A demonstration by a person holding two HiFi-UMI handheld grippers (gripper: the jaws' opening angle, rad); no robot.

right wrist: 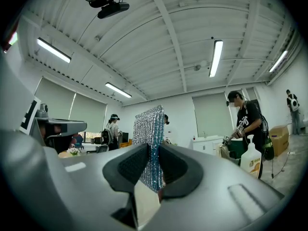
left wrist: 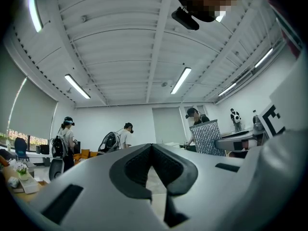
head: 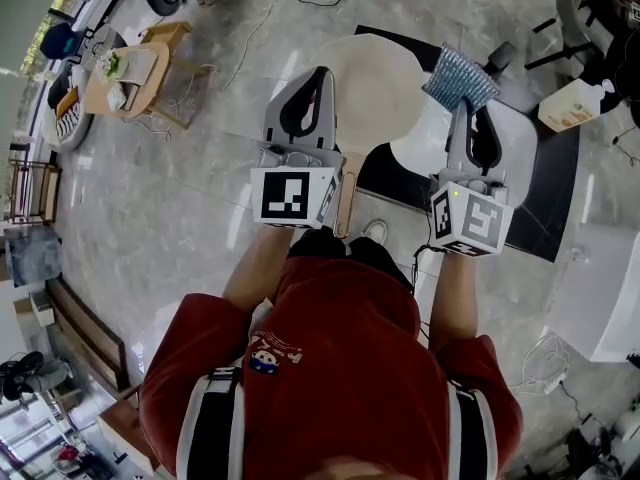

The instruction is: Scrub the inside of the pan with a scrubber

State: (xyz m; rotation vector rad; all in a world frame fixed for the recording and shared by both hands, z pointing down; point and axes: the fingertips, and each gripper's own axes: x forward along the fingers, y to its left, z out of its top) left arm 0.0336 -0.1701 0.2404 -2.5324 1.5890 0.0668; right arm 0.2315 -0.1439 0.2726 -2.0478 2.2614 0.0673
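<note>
In the head view a cream pan lies below and ahead of me, at the near edge of a black table. Its wooden handle points back toward me. My left gripper hovers over the pan's left edge. In the left gripper view its jaws are shut with nothing seen between the pads. My right gripper is shut on a silver glittery scrubber, held over the table to the right of the pan. In the right gripper view the scrubber stands upright between the pads. Both grippers tilt upward.
A white board or plate lies beside the pan on the black table. A white jug stands at the far right. A small wooden table with clutter is at the far left. Cables cross the floor. Several people stand around the room.
</note>
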